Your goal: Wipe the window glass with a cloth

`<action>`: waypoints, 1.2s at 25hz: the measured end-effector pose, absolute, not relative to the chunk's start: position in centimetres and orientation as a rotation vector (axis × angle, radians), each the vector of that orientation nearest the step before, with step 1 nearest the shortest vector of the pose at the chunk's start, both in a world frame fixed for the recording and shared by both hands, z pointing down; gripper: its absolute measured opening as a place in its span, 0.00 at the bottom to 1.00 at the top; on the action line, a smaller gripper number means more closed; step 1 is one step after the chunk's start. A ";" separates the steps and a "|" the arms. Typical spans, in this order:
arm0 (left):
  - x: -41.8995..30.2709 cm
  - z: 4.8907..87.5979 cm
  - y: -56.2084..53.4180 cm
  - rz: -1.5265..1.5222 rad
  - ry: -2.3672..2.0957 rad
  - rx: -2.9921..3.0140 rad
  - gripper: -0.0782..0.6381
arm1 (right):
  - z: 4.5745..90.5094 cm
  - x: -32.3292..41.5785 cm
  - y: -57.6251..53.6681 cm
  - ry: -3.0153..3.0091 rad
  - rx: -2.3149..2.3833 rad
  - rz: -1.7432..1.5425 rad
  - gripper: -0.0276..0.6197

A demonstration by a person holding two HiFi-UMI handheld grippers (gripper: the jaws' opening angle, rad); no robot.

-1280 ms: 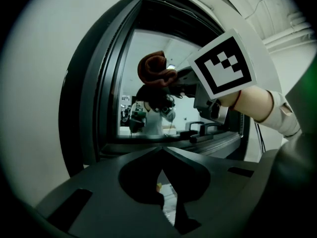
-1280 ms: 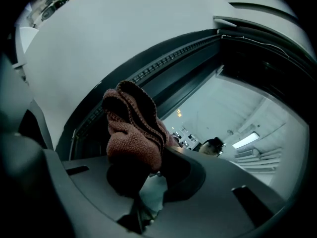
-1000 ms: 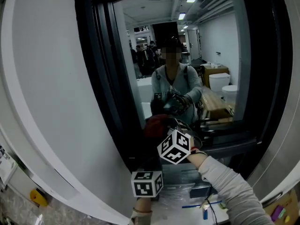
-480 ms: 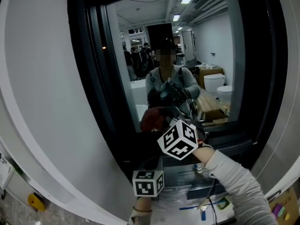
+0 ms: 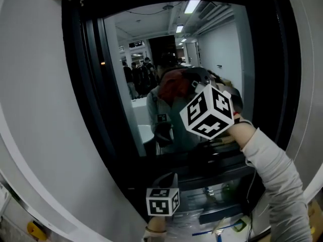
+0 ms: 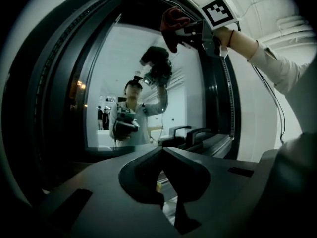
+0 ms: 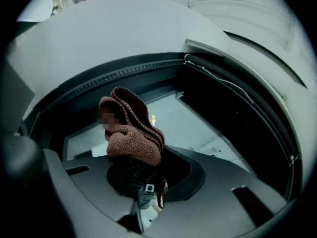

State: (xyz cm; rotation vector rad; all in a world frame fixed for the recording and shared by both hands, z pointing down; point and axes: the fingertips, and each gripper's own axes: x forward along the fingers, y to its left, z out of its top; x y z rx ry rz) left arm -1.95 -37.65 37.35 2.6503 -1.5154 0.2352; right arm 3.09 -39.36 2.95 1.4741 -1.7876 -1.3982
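The window glass [image 5: 222,49] fills the middle of the head view inside a dark frame and reflects a person and a lit room. My right gripper [image 5: 192,91] is raised in front of the glass, shut on a reddish-brown knitted cloth [image 5: 171,82]. In the right gripper view the bunched cloth [image 7: 131,133] sticks out of the jaws toward the glass [image 7: 183,118]. My left gripper [image 6: 162,151] hangs low below the sill, shut and holding nothing; its marker cube [image 5: 162,201] shows at the bottom. From there the right gripper [image 6: 193,31] and the cloth [image 6: 173,20] appear high up.
A thick dark window frame [image 5: 83,84] borders the glass, with white wall [image 5: 35,110] to the left. Two dark window handles [image 6: 190,133] stand on the lower sash. Below the sill lie clear plastic and a blue pen [image 5: 207,231]. A yellow object [image 5: 35,230] sits at bottom left.
My right gripper has risen with the cloth from the lower part of the glass to its upper middle. The left gripper has stayed low.
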 end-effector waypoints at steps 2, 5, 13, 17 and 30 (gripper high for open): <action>-1.3 37.0 -38.1 0.232 -1.504 2.662 0.12 | -0.8 4.8 -38.9 -1.712 1.537 -1.444 0.11; -0.2 36.7 -38.8 0.229 -1.487 2.684 0.12 | -5.7 7.0 -38.0 -1.624 1.634 -1.489 0.11; 1.8 35.4 -40.5 0.240 -1.439 2.740 0.12 | -15.3 11.7 -37.6 -1.403 1.870 -1.543 0.11; 2.4 35.6 -41.1 0.249 -1.429 2.743 0.12 | -18.0 13.3 -37.4 -1.270 1.969 -1.579 0.11; 2.9 35.6 -41.4 0.241 -1.425 2.744 0.12 | -13.6 10.7 -41.7 -1.310 1.832 -1.517 0.11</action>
